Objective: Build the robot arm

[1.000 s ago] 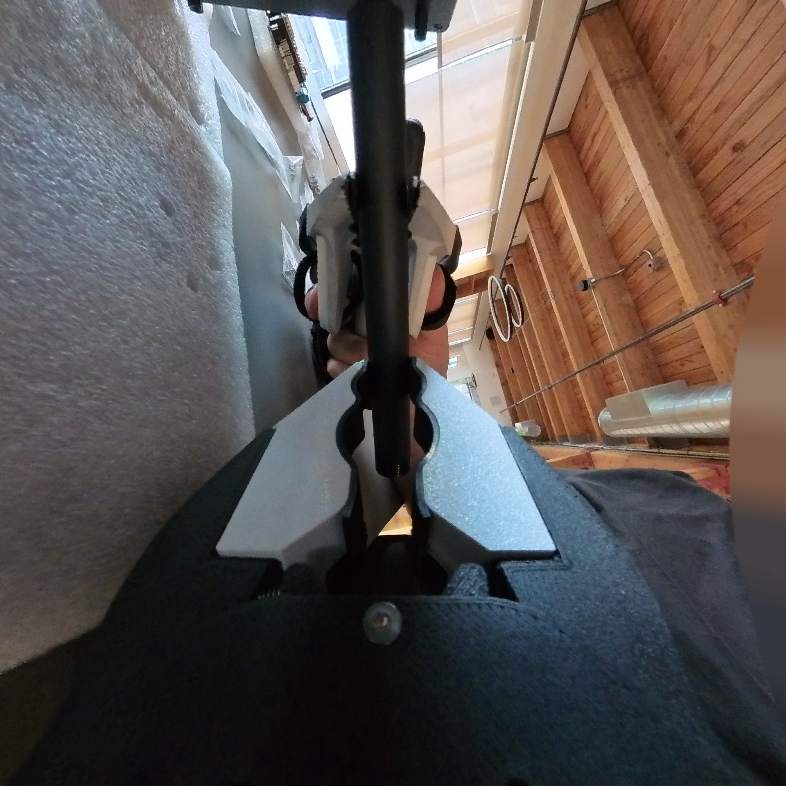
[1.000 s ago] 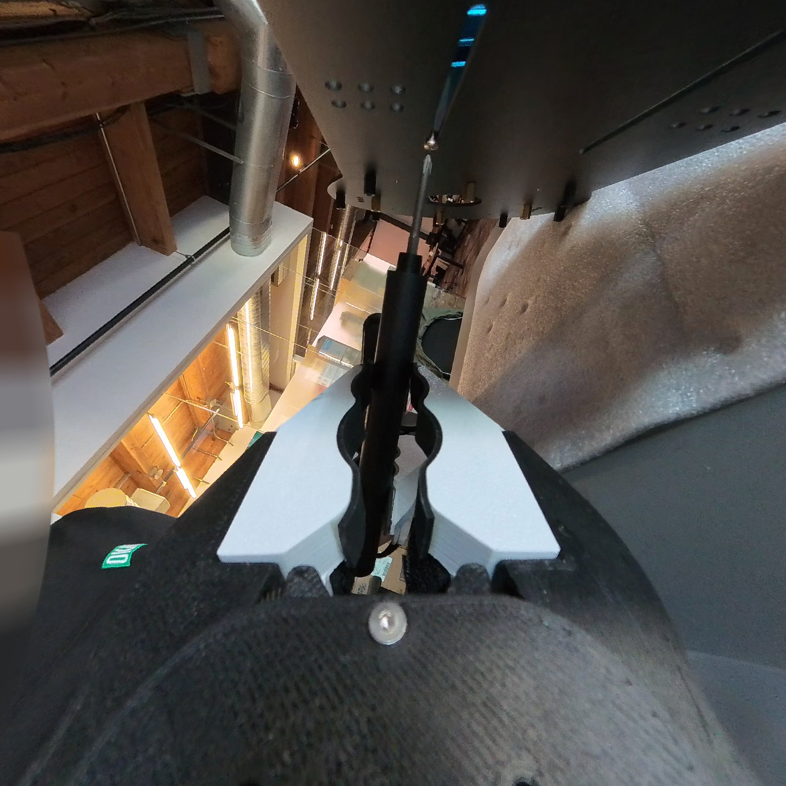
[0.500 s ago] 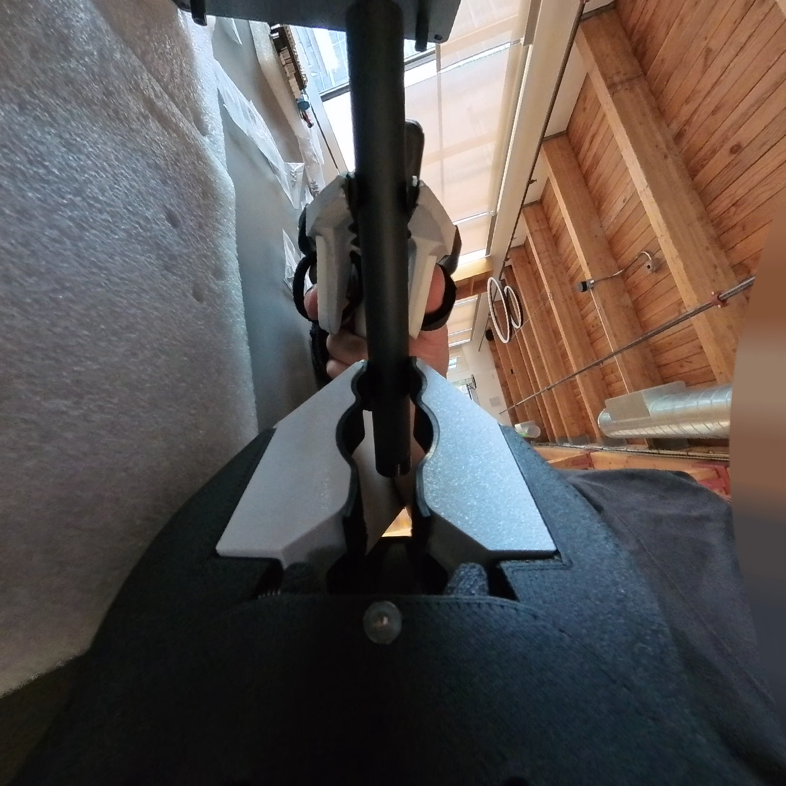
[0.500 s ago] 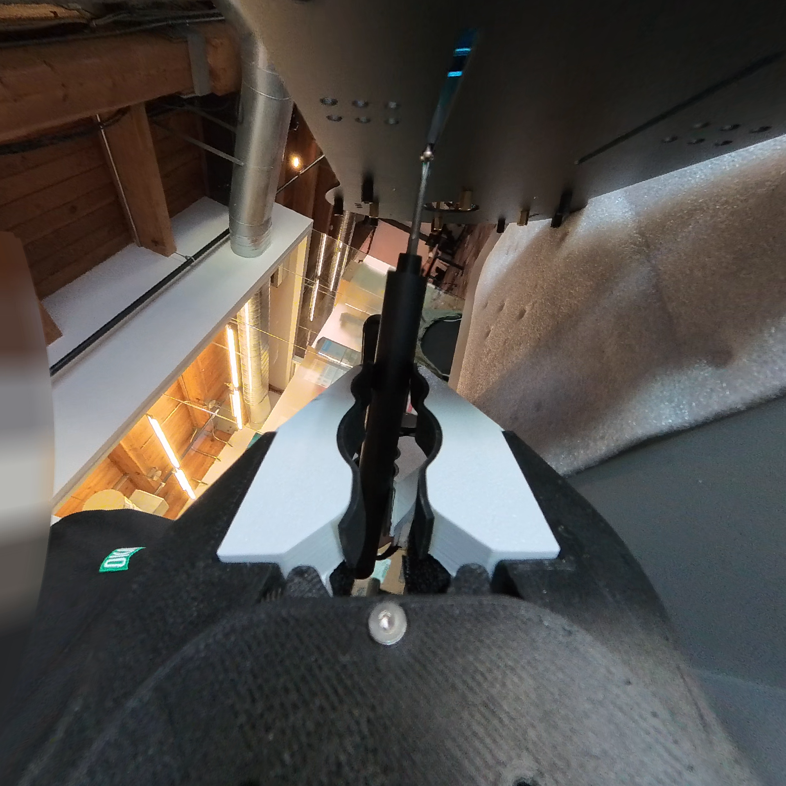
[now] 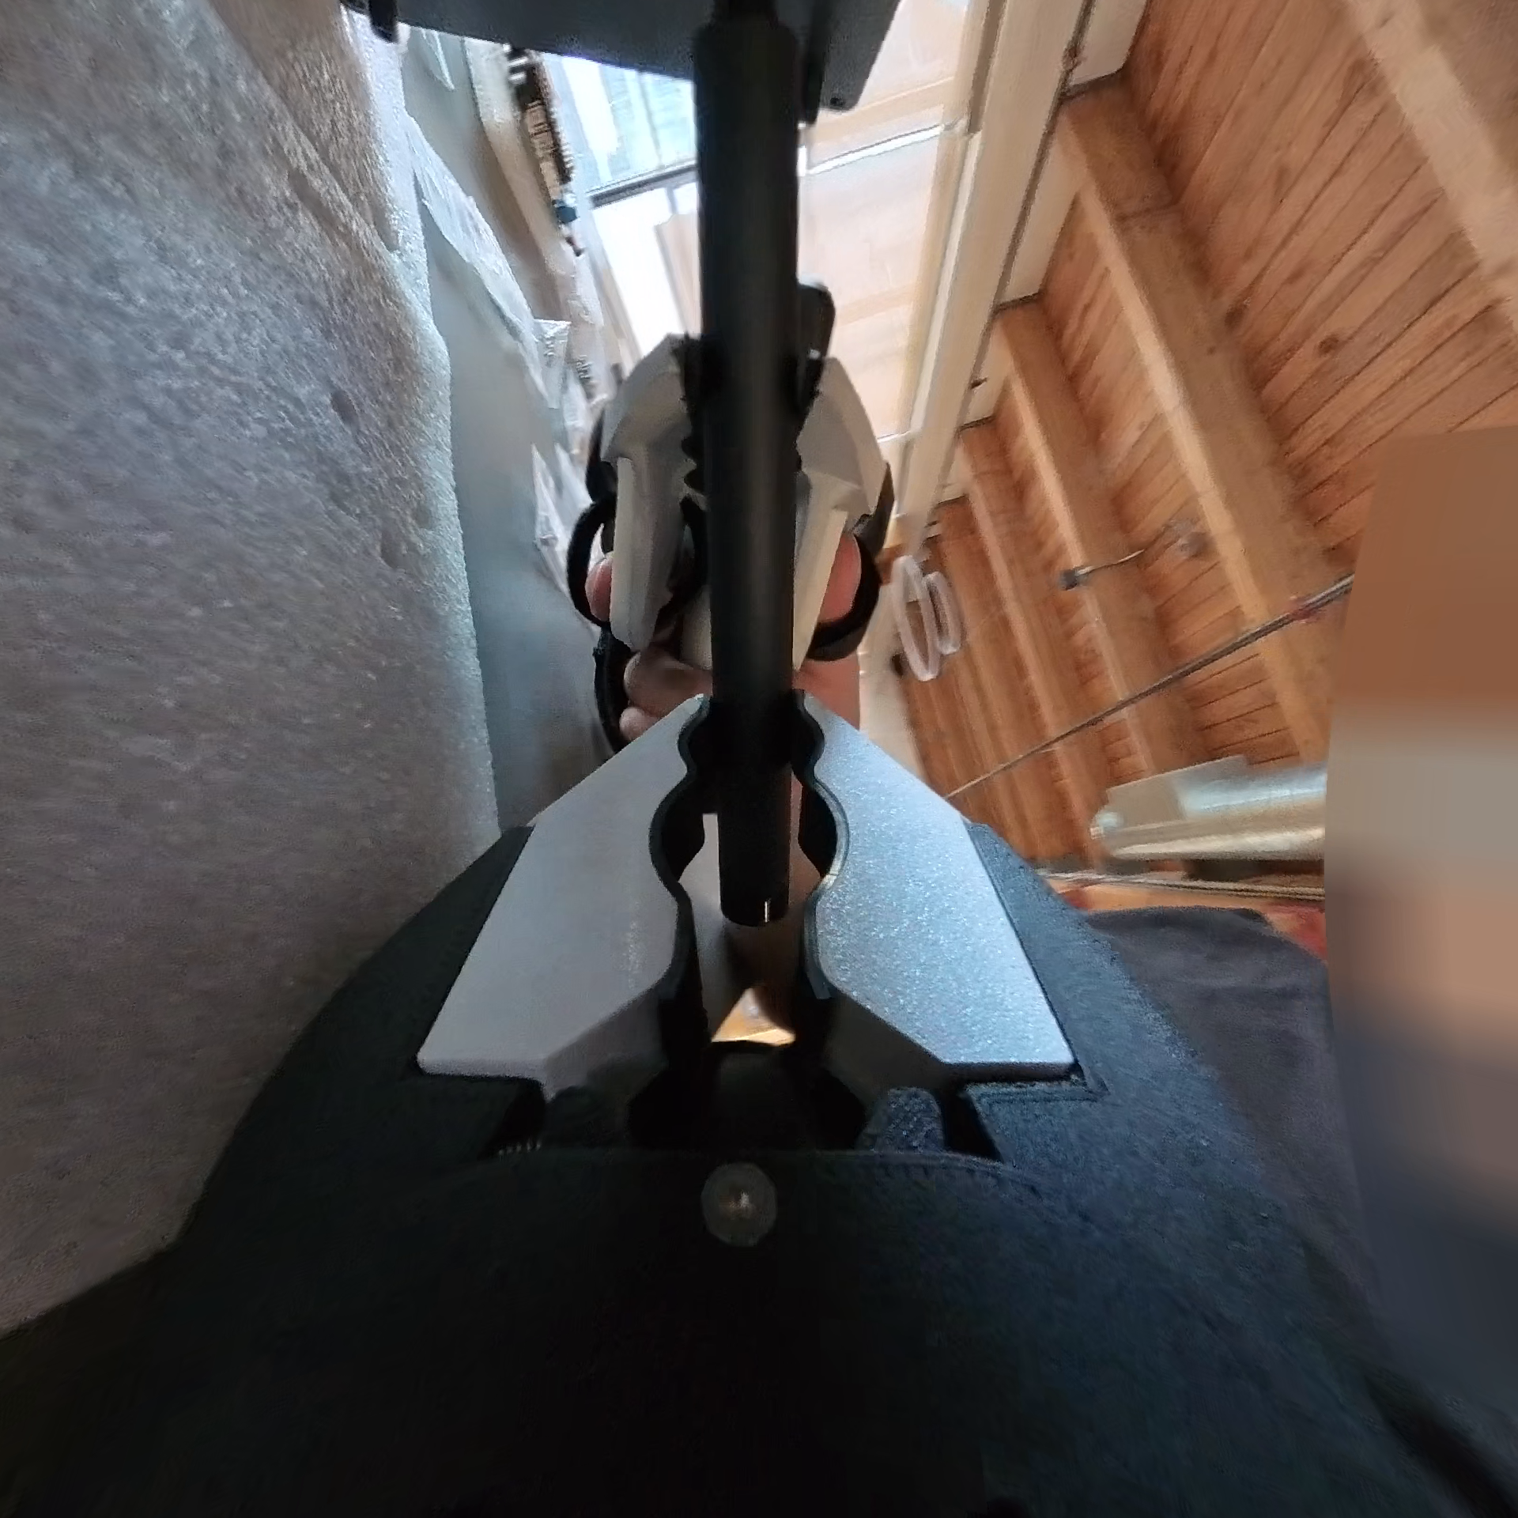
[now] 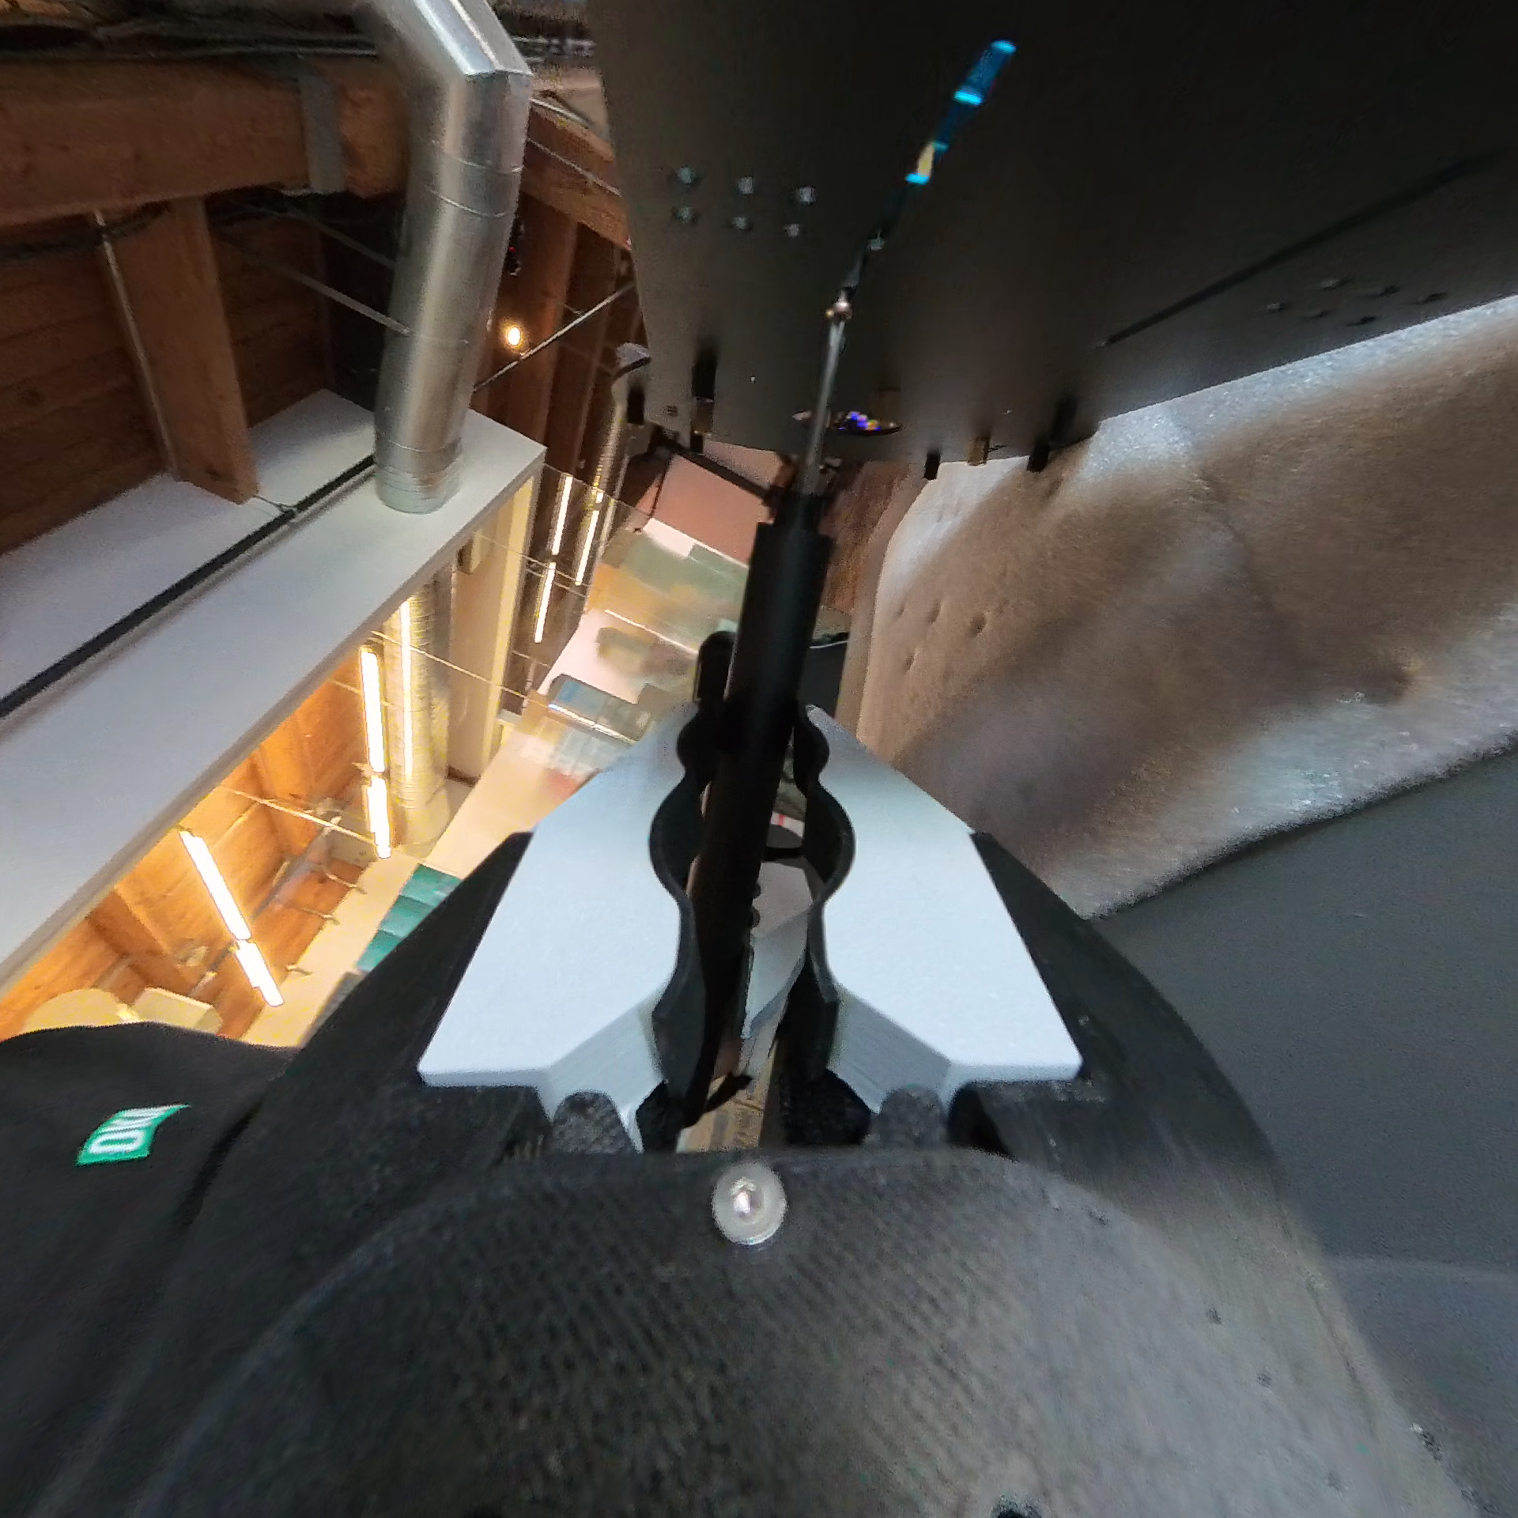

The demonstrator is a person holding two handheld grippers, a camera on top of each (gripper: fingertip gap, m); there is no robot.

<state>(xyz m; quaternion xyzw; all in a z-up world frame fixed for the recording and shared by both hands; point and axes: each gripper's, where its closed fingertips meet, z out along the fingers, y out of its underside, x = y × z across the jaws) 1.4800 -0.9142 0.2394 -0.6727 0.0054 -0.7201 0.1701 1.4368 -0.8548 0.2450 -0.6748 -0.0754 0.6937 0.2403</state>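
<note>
A black screwdriver handle (image 5: 752, 411) runs straight up the middle of the left wrist view. My left gripper (image 5: 752, 706) is shut on its lower end. Farther up, my right gripper (image 5: 752, 361) is shut on the same handle, with a hand (image 5: 657, 682) behind it. In the right wrist view my right gripper (image 6: 752, 723) clamps the handle (image 6: 776, 624). The thin metal shaft (image 6: 825, 394) reaches up to a small screw (image 6: 839, 310) on the underside of a grey metal panel (image 6: 1068, 205). The panel's edge shows at the top of the left wrist view (image 5: 575, 33).
White foam padding (image 5: 205, 493) stands close on the left; in the right wrist view it (image 6: 1191, 616) lies under the panel on the right. A wooden beam ceiling (image 5: 1232, 328) and a silver duct (image 6: 443, 246) are behind. A dark sleeve (image 5: 1191, 1027) is at the lower right.
Both grippers stay shut on the handle. The views have shifted slightly: the panel and screw sit a little lower and to the right in the right wrist view, and the frames are slightly blurred.
</note>
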